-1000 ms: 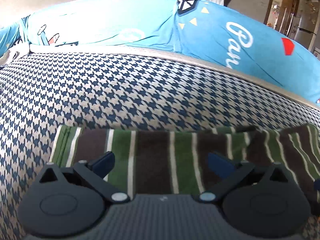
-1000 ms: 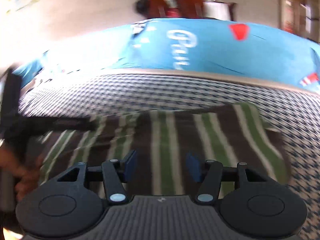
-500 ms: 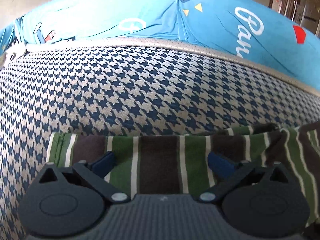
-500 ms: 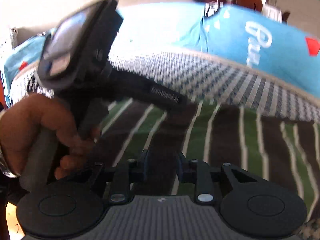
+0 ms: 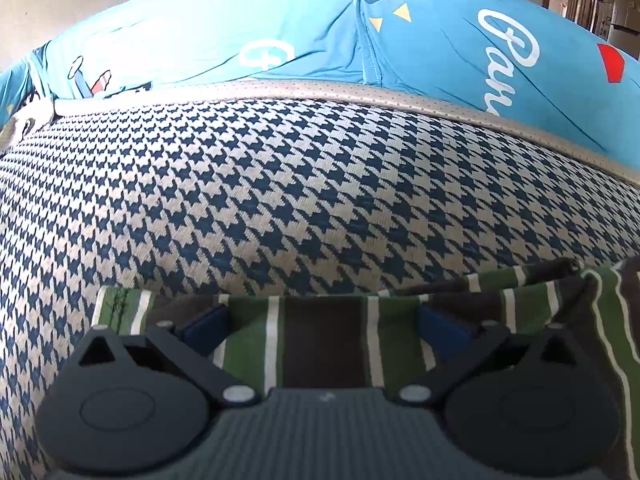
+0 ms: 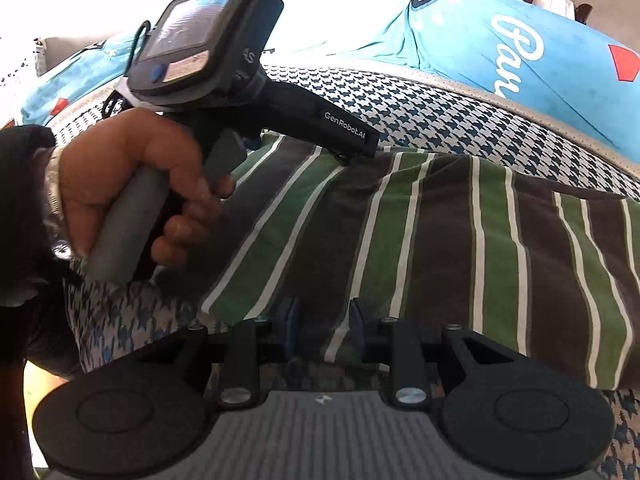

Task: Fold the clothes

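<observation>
A green, brown and white striped garment (image 5: 324, 344) lies flat on a houndstooth surface (image 5: 280, 200). My left gripper (image 5: 324, 320) is open, and its blue pads (image 5: 208, 318) straddle the garment's far left edge. In the right wrist view the garment (image 6: 440, 240) spreads to the right. My right gripper (image 6: 323, 324) sits at its near left edge. The jaws are narrowed, with a gap and flat cloth between them. A hand (image 6: 132, 184) holds the left gripper's body (image 6: 224, 64) above the garment's left end.
Bright blue printed bedding (image 5: 440, 60) is bunched behind the houndstooth cover, past a grey piped edge (image 5: 320, 90). A dark sleeve (image 6: 20, 220) fills the left side of the right wrist view. Furniture and a doorway show far behind.
My right gripper has swung left to the garment's near left edge and its jaws have narrowed. My left gripper has dropped lower and closer to the far edge, still open.
</observation>
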Action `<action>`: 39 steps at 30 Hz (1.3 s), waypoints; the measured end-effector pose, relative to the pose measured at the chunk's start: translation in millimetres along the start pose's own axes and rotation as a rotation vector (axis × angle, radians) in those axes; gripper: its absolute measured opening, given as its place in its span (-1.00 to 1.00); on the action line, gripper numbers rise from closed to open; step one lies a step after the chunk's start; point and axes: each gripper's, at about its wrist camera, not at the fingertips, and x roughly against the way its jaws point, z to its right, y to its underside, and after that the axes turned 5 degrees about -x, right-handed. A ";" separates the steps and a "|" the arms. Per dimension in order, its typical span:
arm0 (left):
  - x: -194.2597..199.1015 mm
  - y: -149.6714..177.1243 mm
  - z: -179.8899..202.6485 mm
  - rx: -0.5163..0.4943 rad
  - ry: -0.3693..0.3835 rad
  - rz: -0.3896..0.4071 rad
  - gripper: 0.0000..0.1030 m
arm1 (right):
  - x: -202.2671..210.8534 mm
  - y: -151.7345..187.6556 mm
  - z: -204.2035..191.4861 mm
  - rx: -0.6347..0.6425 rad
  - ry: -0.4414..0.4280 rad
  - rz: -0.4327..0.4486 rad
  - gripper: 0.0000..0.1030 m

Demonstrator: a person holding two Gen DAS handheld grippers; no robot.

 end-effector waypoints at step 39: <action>56.3 69.3 82.6 -0.252 0.215 0.021 1.00 | 43.1 7.7 235.2 -0.552 0.377 0.238 0.10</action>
